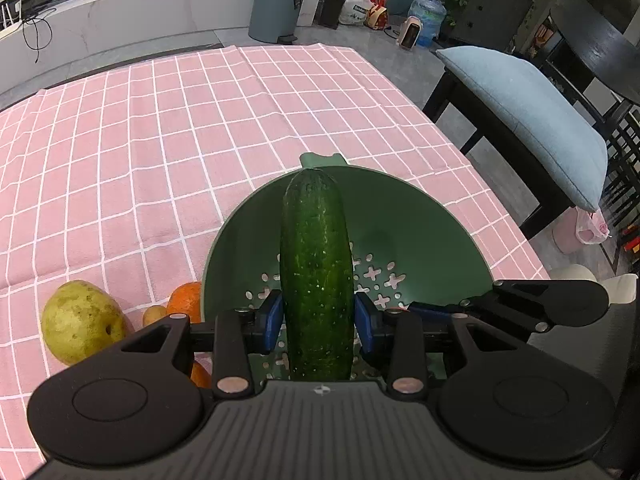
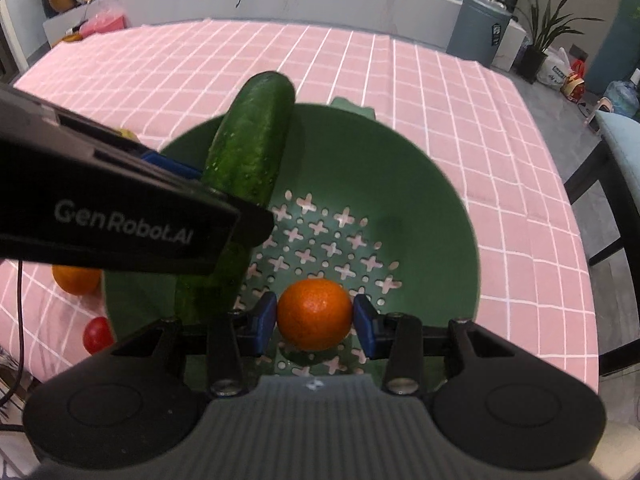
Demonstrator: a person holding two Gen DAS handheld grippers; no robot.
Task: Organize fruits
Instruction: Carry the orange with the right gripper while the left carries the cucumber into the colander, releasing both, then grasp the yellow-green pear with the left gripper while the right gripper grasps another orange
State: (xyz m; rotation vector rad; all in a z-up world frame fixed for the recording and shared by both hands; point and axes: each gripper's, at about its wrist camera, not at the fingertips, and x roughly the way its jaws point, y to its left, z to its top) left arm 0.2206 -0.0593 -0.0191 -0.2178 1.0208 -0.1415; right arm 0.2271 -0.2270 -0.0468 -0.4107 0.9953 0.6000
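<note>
A green perforated colander [image 1: 420, 224] [image 2: 420, 184] sits on the pink checked tablecloth. My left gripper [image 1: 316, 320] is shut on a dark green cucumber [image 1: 314, 264] and holds it lengthwise over the colander; the cucumber also shows in the right wrist view [image 2: 248, 152], with the left gripper [image 2: 168, 172] around it. My right gripper [image 2: 314, 320] is shut on an orange tangerine [image 2: 314, 314] over the colander's near side. A yellow-green pear [image 1: 80, 322], a small potato-like piece [image 1: 154, 314] and an orange [image 1: 186, 300] lie left of the colander.
Another orange [image 2: 76, 280] and a red tomato [image 2: 98, 334] lie on the cloth left of the colander in the right wrist view. A black bench with a blue cushion [image 1: 532, 120] stands right of the table. A grey bin [image 1: 280, 0] stands beyond the far edge.
</note>
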